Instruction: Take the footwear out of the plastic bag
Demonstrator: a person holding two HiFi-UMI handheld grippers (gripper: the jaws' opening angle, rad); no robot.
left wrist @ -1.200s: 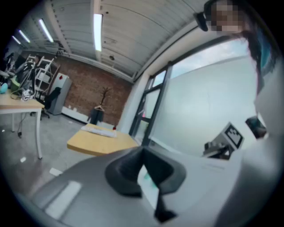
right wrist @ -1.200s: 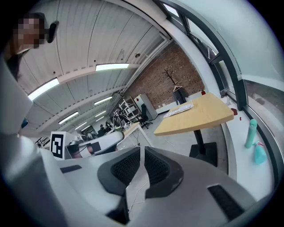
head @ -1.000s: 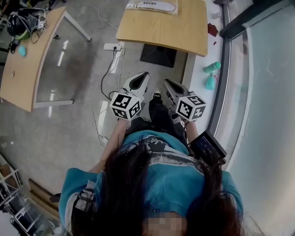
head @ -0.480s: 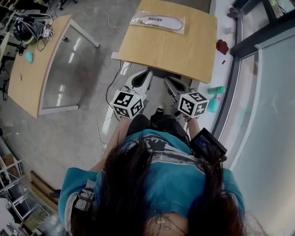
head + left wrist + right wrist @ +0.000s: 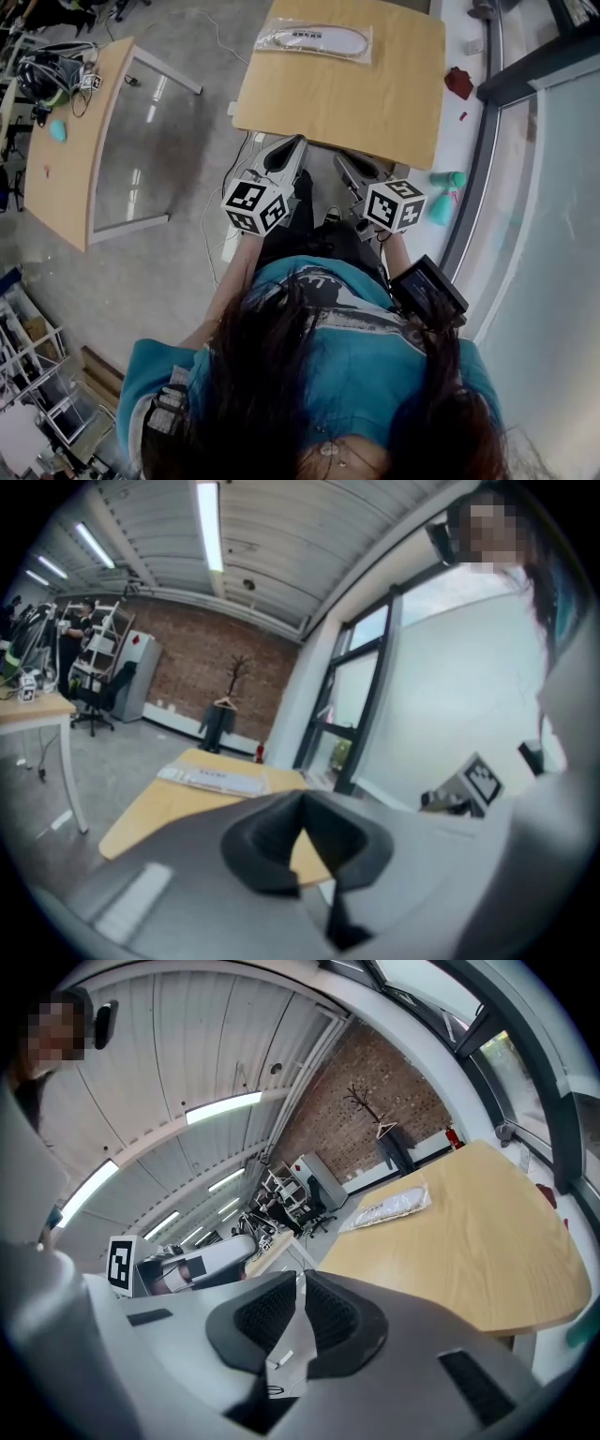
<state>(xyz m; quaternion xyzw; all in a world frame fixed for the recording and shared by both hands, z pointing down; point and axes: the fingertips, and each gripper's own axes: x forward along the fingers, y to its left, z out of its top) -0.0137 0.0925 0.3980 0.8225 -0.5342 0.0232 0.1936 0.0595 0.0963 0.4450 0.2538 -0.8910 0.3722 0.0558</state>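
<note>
A clear plastic bag (image 5: 314,39) with pale footwear inside lies flat at the far side of the wooden table (image 5: 356,98). My left gripper (image 5: 287,145) and right gripper (image 5: 345,165) are held side by side just short of the table's near edge, well away from the bag. Both are shut with nothing between the jaws. The left gripper view shows the bag (image 5: 211,778) on the table (image 5: 150,808) beyond the closed left gripper (image 5: 302,803). From the right gripper (image 5: 300,1283), the bag (image 5: 389,1206) lies far across the table (image 5: 469,1241).
A second table (image 5: 66,150) at left carries a headset and cables (image 5: 47,67). A white sill (image 5: 473,112) along the window at right holds a teal bottle (image 5: 442,194) and a red object (image 5: 459,82). Cables and a power strip (image 5: 228,242) lie on the floor.
The view has shifted forward, so more of the wooden table and the whole bag now show. Both grippers have come closer to the table's near edge, still shut.
</note>
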